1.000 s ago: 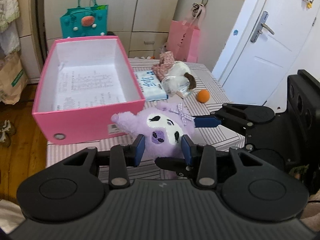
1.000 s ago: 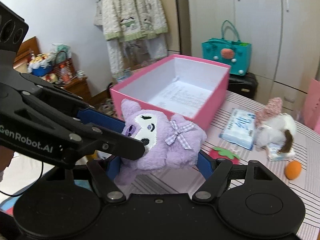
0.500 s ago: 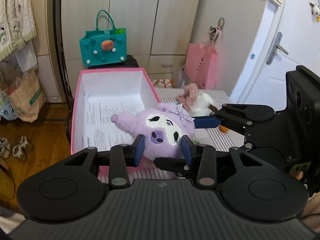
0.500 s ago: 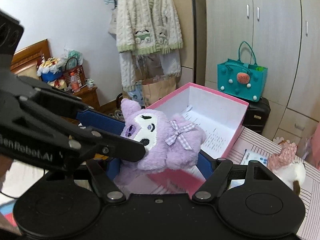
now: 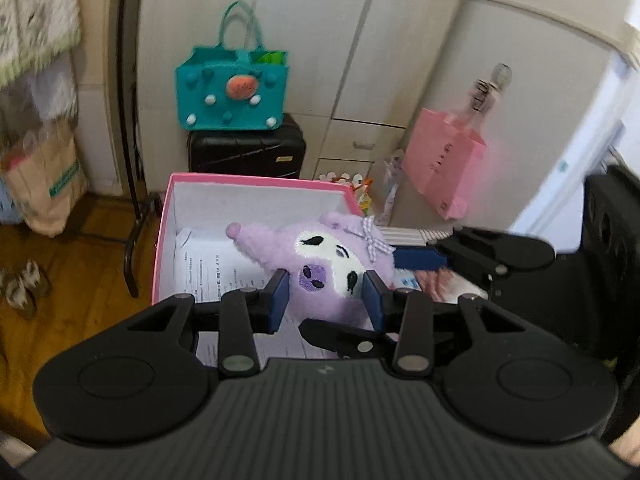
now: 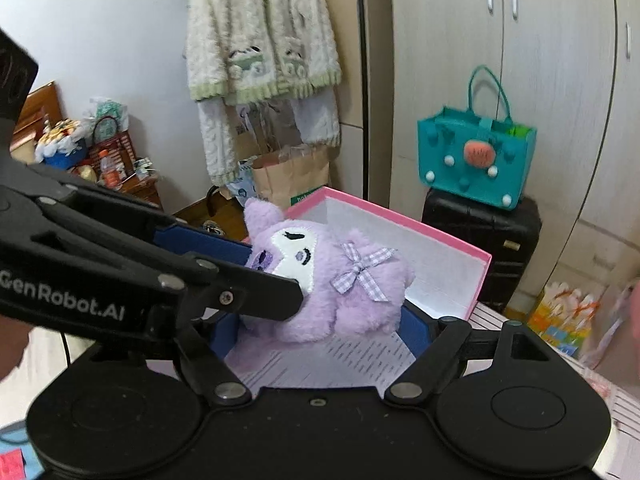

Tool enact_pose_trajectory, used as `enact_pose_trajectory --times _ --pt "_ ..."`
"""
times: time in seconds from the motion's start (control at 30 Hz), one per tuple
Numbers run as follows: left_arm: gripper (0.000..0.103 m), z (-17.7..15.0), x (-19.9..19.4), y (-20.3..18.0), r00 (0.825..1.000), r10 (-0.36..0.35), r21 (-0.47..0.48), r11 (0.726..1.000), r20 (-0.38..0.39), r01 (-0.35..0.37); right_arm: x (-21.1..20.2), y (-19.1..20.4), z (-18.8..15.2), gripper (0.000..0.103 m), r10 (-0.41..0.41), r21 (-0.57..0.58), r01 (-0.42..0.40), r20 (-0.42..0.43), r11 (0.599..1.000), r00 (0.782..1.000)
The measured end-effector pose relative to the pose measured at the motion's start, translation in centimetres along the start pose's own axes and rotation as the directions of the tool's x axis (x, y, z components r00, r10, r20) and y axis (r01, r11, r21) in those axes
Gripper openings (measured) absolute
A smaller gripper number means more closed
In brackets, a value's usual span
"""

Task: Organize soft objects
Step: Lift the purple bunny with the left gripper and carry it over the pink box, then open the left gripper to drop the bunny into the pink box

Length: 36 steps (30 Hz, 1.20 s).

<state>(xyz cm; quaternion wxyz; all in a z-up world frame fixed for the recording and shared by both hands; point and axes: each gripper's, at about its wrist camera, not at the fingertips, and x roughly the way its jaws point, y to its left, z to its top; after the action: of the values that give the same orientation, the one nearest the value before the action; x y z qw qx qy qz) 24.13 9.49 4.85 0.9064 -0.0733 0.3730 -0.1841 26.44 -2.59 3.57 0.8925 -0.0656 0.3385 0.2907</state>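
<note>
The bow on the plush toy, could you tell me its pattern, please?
Lilac-and-white gingham bow, clearest in the right wrist view.

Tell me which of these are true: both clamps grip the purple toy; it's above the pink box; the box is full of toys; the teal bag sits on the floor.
Both grippers, left gripper and right gripper, grip the purple plush: true.
The plush is above the pink box: true.
The box is full of toys: false; only printed paper shows inside.
The teal bag sits on the floor: false; it rests on a black suitcase.

Purple plush toy (image 5: 320, 268) between left gripper (image 5: 325, 294) jaws, above pink box (image 5: 256, 184)
</note>
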Motion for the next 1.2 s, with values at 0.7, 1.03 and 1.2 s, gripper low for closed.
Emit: enact_pose_trajectory --times 0.7,1.03,1.2 --pt "0.038 1.1 11.6 7.1 0.983 -0.036 -0.24 0.971 -0.178 -0.008 10.6 -1.8 1.4 0.091 -0.18 -0.177 0.141 -0.232 0.974 0.956" --pt "0.038 0.6 8.4 5.8 0.993 0.035 -0.108 0.993 -0.11 -0.047 5.6 -3.1 0.3 0.09 -0.127 -0.092 0.118 -0.092 0.989 0.988" --pt "0.042 0.3 5.4 3.8 0.993 0.057 0.015 0.998 -0.105 -0.056 1.7 -2.5 -1.0 0.09 -0.068 -0.094 0.069 0.011 0.993 0.998"
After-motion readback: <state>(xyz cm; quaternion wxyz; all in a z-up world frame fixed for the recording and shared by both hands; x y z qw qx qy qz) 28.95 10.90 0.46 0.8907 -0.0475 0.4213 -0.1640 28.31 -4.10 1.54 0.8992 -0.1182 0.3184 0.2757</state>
